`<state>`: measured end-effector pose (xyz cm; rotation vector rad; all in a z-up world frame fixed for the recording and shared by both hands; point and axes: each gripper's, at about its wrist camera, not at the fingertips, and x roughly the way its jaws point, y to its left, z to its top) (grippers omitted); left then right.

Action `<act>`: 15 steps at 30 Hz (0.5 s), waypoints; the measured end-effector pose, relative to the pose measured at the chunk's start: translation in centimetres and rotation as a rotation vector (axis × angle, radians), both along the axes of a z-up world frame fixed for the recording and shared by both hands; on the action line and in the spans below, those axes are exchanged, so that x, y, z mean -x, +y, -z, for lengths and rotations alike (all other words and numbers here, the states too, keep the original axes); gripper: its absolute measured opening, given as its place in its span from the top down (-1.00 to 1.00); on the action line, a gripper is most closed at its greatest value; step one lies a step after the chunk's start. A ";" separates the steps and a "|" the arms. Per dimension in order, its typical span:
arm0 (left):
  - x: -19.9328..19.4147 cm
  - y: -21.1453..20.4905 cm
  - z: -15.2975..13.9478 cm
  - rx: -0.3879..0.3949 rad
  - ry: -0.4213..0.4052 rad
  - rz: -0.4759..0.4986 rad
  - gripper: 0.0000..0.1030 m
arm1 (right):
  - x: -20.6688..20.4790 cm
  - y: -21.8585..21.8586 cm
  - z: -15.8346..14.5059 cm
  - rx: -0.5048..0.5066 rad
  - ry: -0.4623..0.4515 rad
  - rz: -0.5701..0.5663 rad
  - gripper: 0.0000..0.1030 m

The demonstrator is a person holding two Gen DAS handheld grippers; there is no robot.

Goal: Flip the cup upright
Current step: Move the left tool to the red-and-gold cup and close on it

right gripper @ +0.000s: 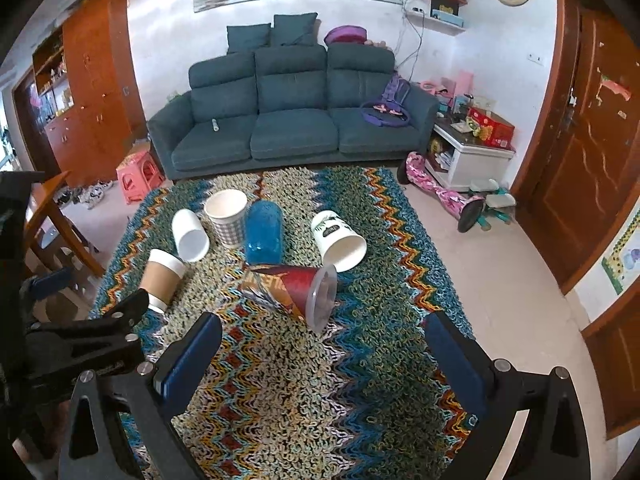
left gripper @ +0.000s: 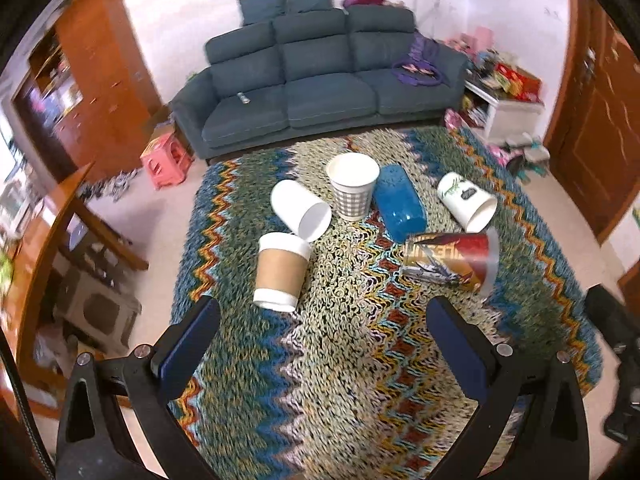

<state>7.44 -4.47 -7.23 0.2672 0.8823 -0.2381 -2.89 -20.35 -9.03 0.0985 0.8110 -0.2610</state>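
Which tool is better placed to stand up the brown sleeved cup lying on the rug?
Probably the left tool: the brown sleeved cup lies just ahead of its left finger, open and empty. From the right tool it sits far off to the left.

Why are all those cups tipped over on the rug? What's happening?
A person holds two grippers above the rug, and both the left gripper and the right gripper are open and empty. Five cups lie on their sides. Only the checkered cup stands upright. The red printed cup lies nearest the right gripper.
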 end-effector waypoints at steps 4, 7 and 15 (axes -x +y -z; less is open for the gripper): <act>-2.1 -0.6 2.0 -0.013 0.039 0.087 -0.99 | -0.2 -0.5 0.8 -0.001 0.018 0.016 -0.98; -3.2 -1.1 2.7 0.005 0.039 0.166 -0.99 | -0.3 -0.8 1.3 -0.007 0.027 0.022 -0.98; -4.6 -5.2 4.1 -0.044 -0.034 0.447 -0.99 | -0.9 -2.6 3.0 -0.048 0.057 0.057 -0.98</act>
